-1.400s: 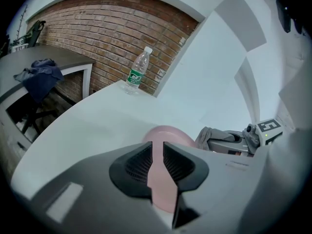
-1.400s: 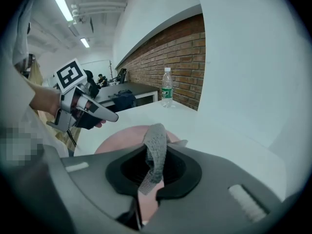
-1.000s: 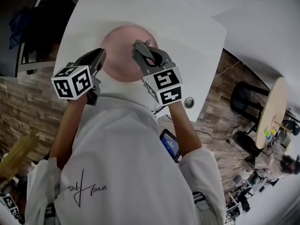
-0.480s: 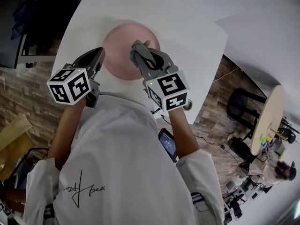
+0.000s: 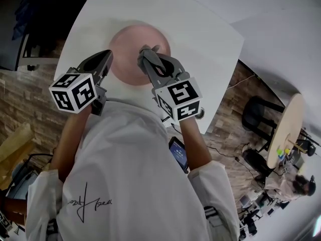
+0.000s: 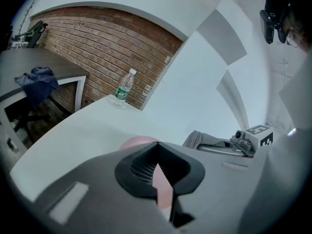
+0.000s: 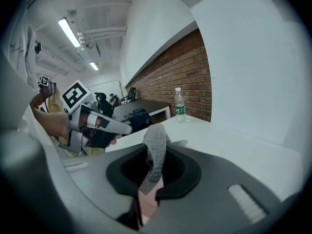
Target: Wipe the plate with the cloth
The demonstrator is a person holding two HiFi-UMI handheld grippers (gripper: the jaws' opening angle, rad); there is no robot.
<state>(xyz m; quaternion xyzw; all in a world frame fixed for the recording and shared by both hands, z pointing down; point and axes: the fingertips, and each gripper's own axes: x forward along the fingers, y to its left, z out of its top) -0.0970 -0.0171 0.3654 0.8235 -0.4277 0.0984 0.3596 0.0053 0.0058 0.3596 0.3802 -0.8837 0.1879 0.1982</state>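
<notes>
A pink plate (image 5: 131,48) lies on the white table (image 5: 200,39). My left gripper (image 5: 106,58) is at the plate's left rim, and in the left gripper view a pink strip of the plate (image 6: 163,189) sits pinched between its shut jaws. My right gripper (image 5: 144,52) is over the plate's middle, shut on a grey cloth (image 7: 155,147) that sticks up from its jaws. The left gripper view also shows the cloth (image 6: 197,139) hanging from the right gripper (image 6: 214,144) beside the plate (image 6: 139,142).
A water bottle (image 6: 124,87) stands at the table's far edge, by a brick wall. A small round metal fitting (image 5: 202,112) sits at the table's near right corner. A stool (image 5: 258,109) and a round wooden table (image 5: 286,127) stand on the floor to the right.
My right gripper has shifted a little to the left over the plate with the cloth. The left gripper has stayed at the plate's left rim.
</notes>
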